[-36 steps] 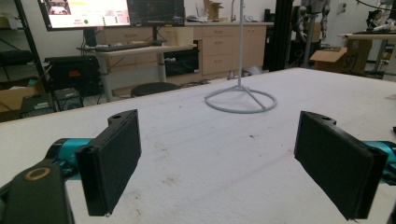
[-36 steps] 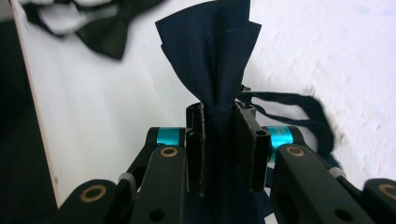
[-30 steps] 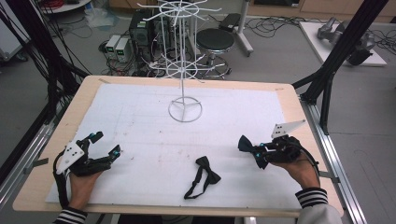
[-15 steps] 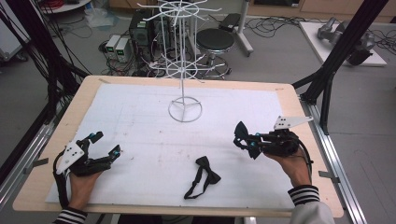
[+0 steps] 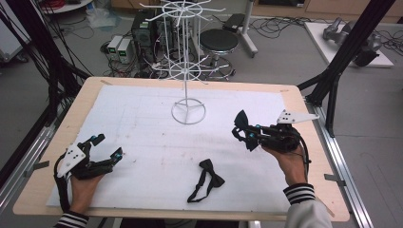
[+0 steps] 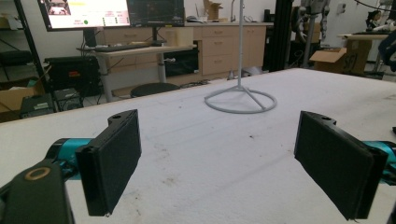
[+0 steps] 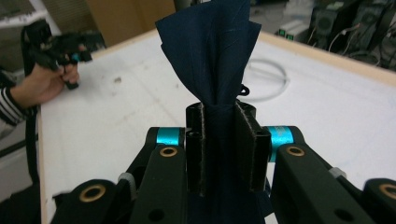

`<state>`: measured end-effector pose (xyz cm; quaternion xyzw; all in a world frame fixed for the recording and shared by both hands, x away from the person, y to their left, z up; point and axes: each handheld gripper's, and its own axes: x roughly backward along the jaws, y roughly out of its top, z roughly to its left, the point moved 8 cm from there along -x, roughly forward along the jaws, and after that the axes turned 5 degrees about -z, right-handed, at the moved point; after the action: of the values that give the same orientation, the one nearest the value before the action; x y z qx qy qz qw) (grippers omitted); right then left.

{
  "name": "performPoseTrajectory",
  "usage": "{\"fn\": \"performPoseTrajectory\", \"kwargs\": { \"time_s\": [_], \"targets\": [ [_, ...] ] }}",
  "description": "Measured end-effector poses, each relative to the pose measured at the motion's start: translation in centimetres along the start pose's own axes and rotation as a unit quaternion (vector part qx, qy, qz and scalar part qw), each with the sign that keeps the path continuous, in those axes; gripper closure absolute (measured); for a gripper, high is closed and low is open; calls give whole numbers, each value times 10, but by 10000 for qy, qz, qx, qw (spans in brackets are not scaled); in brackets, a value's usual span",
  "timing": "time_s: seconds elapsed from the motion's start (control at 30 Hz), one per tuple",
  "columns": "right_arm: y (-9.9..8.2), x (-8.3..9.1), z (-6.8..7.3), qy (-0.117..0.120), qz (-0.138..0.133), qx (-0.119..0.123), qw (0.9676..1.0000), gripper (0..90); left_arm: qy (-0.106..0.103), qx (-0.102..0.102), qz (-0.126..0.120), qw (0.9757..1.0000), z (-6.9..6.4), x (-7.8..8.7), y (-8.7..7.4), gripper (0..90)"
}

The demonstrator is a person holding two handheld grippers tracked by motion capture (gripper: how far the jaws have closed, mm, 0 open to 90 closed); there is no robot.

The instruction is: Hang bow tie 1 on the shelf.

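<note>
High view: the right gripper [image 5: 243, 130], raised over the table's right side, has its jaws clamped on a dark navy cloth bow tie [image 7: 212, 44] that fans out beyond the pads. The left gripper [image 5: 105, 147] rests at the near left on the white foam-covered wooden table [image 5: 142, 118], jaws spread wide and empty. A second black bow tie with a strap [image 5: 206, 178] lies near the front edge, well apart from both, and a white wire display stand [image 5: 188, 111] rises farther back.

wire rack [image 5: 186, 57] top cut off at 12 o'clock, navy bow tie [image 7: 215, 56] lower half hidden between right gripper [image 7: 223, 140] jaws, far left gripper [image 7: 58, 44] blurred
</note>
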<state>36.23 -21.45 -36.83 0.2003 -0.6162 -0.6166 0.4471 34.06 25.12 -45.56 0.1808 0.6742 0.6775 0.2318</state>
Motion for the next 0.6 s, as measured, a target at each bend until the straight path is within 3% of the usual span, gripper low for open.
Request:
{"fn": "performPoseTrajectory", "kwargs": {
  "time_s": [0.4, 0.6],
  "targets": [
    [30, -17, -5, -320, -562, -116, 9978, 752, 0, -1, 0, 10000, 0, 0, 0, 152],
    [39, -24, -10, -493, -663, -140, 9965, 752, 4, -3, -5, 10000, 0, 0, 0, 152]
  ]
}}
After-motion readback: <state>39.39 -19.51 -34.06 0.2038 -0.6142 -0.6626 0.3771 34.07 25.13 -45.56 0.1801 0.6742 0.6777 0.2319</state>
